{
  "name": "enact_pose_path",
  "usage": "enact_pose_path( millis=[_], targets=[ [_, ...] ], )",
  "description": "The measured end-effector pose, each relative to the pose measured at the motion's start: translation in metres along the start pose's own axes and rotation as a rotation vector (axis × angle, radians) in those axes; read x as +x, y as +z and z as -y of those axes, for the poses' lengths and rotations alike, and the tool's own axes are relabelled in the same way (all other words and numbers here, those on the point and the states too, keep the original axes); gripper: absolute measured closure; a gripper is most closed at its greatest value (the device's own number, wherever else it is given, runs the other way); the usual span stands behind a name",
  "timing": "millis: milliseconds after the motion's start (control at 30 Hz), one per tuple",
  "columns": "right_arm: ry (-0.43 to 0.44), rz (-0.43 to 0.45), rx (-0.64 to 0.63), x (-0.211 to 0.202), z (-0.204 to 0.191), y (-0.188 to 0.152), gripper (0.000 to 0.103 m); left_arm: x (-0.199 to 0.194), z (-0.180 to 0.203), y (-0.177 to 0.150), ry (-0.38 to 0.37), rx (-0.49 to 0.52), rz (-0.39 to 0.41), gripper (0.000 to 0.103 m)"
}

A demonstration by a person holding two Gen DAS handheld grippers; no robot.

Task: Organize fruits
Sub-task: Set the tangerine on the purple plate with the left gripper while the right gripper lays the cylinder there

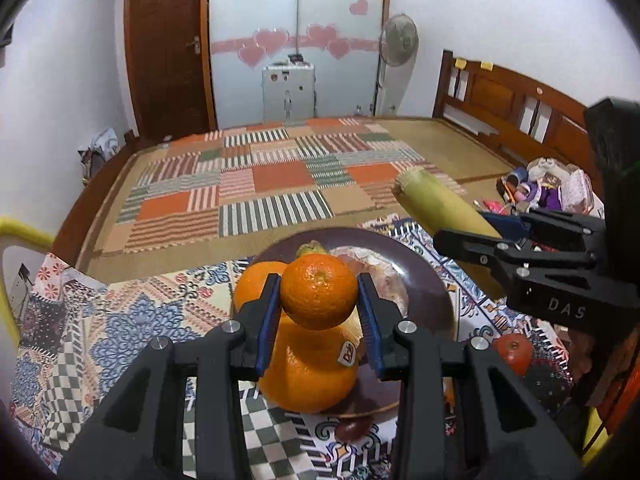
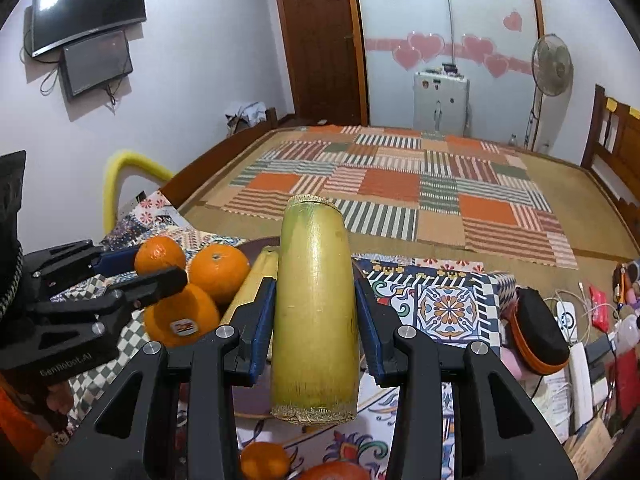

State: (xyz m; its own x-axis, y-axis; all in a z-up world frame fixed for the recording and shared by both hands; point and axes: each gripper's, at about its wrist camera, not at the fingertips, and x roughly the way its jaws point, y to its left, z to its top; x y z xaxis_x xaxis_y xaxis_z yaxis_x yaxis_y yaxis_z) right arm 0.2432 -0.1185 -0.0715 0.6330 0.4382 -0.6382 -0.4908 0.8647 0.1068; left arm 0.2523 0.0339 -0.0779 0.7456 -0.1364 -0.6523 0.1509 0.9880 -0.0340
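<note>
The left gripper [image 1: 319, 306] pinches a small round orange mandarin [image 1: 319, 291] above the dark round plate [image 1: 424, 280]; the right gripper [image 2: 316, 312] clamps a yellow-green sugarcane segment [image 2: 314, 312] beside it. Released onto the large stickered orange [image 1: 308, 364], either could roll off onto the patterned cloth [image 1: 132, 320].

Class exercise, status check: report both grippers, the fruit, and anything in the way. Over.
Left gripper shut on small orange, above plate. Right gripper shut on sugarcane piece. Plate already holds two oranges and a banana. Landing room tight.
</note>
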Motion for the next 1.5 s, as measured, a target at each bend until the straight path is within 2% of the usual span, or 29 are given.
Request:
enact_pose_path(
  millis=[233,467,700,1000,1200,1500],
  targets=[
    [-0.015,-0.088,0.005,0.024,0.008,0.002,0.067,0.029,0.003,0.0,0.008,0.023,-0.064,0.066],
    [-0.017,-0.173,0.014,0.045,0.013,0.003,0.067,0.043,0.003,0.001,0.02,0.035,-0.092,0.066],
    [-0.021,-0.212,0.011,0.055,0.011,0.002,0.067,0.045,0.011,0.0,0.041,0.082,-0.084,0.066],
    [-0.031,-0.228,-0.004,0.057,0.01,0.005,0.066,0.045,0.015,-0.003,0.036,0.08,-0.074,0.057],
    [-0.029,-0.234,-0.011,0.054,0.01,0.0,0.061,0.042,0.015,-0.005,0.024,0.067,-0.073,0.051],
    [-0.006,-0.148,-0.001,0.02,0.008,0.001,0.061,0.017,0.008,-0.005,0.018,0.025,-0.047,0.051]
  ],
)
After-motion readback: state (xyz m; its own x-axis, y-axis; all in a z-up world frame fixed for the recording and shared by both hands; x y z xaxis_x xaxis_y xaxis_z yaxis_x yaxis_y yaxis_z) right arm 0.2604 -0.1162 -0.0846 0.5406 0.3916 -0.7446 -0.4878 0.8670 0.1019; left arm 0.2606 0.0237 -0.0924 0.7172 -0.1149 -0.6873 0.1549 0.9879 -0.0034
